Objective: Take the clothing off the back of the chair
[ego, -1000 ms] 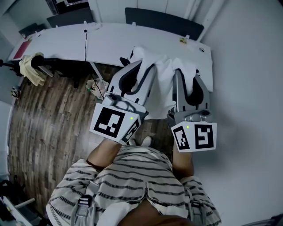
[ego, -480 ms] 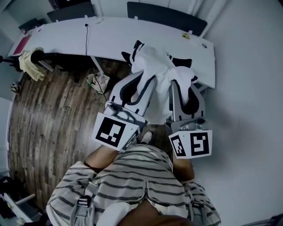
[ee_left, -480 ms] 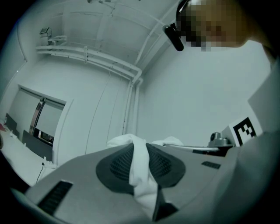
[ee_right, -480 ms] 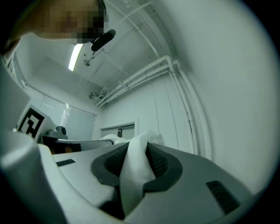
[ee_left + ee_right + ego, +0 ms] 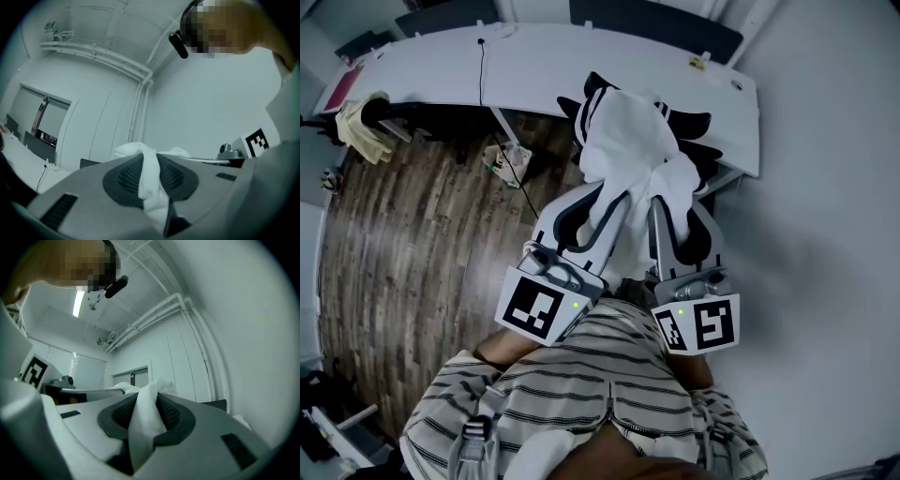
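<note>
The white clothing (image 5: 628, 141) hangs bunched between my two grippers, over the black chair (image 5: 705, 122) by the desk; whether it still touches the chair I cannot tell. My left gripper (image 5: 602, 192) is shut on a fold of it, which shows as white cloth (image 5: 151, 187) pinched between the dark pads (image 5: 126, 176). The right gripper (image 5: 673, 187) is shut on another fold (image 5: 143, 420), squeezed between its pads (image 5: 171, 416). Both grippers point away from me, side by side. The cloth hides most of the chair's back.
A long white desk (image 5: 534, 75) runs across the far side, with a cable (image 5: 482, 89) hanging over it. A yellow cloth (image 5: 361, 127) lies on another chair at the left. A small bag (image 5: 503, 161) sits on the wooden floor. A white wall (image 5: 825, 234) stands close on the right.
Both grippers have drawn back toward me and lower, carrying the white clothing. The black chair has come into view under the cloth. The jaws stay shut on it.
</note>
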The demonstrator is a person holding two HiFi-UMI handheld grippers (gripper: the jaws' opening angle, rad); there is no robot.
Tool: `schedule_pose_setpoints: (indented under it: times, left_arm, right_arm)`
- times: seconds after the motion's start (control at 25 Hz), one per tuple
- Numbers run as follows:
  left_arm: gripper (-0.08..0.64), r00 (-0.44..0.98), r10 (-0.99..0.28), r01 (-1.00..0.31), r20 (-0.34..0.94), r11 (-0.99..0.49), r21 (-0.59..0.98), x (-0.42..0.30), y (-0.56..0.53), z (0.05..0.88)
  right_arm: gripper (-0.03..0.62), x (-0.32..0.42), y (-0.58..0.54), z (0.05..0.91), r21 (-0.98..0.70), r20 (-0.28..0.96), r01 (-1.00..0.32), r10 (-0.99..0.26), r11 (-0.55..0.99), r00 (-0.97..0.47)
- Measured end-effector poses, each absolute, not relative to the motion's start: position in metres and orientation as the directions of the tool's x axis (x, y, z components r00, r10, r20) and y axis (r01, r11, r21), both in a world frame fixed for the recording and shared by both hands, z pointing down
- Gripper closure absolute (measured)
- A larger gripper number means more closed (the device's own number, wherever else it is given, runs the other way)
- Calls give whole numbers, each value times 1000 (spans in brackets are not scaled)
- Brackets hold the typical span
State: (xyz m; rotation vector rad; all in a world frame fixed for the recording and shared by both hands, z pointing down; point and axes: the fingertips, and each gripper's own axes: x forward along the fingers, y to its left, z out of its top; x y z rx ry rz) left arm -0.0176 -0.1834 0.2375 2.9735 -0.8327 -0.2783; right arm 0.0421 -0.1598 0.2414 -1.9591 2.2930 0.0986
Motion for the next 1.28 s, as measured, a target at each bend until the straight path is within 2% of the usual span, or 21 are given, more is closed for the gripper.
schedule_pose_setpoints:
  times: [0.2,0.6,1.28]
  left_arm:
    - [472,855,-499,-489,-137,-866,102,-20,-171,249]
    - [472,865,-480,-469,-144,-877,107,-36,-144,237]
    - [472,882,-472,-467,0,-873,137,-17,-166,338]
  right_arm:
    - [489,33,-153,260,-50,-100,-982,-979,181,-176]
    - [489,14,-130,242,-37,-144,-974,-966,223,-215]
    - [489,28,-153,351,-103,45,-969,-972,225,-230]
